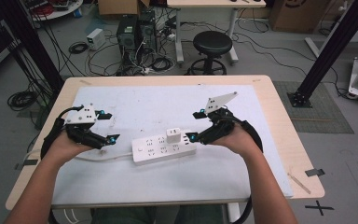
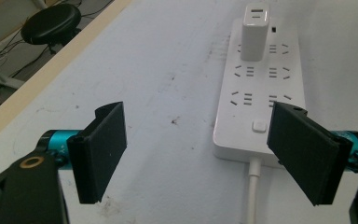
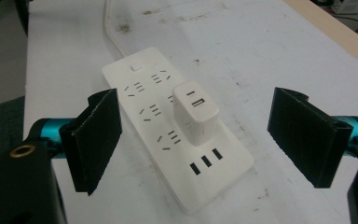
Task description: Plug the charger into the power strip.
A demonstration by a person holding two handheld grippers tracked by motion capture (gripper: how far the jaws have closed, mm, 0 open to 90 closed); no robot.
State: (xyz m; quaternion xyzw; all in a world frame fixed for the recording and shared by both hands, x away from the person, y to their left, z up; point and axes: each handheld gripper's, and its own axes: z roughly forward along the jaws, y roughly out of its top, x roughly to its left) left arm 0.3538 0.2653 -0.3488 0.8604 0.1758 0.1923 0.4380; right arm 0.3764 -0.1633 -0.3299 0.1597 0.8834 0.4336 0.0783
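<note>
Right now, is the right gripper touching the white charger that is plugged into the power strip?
Apart. In the right gripper view, the right gripper is open and bare surface shows between each jaw and the charger.

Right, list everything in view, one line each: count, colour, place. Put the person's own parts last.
power strip: one, white, centre of the mat, between the two claws
USB charger: one, white, plugged upright into the strip near its right end
strip cable: one, white, runs left from the strip's left end
mat: one, pale blue-white, scuffed, covers most of the table
table: one, light wood, under the mat
stool: one, black, on the floor beyond the table
computer towers: two, black, on the floor at far left of the stool
left claw: one, black with teal joints, open, left of the strip
right claw: one, black with teal joints, open, at the strip's right end
forearms: two, bare, entering from the bottom edge
</note>
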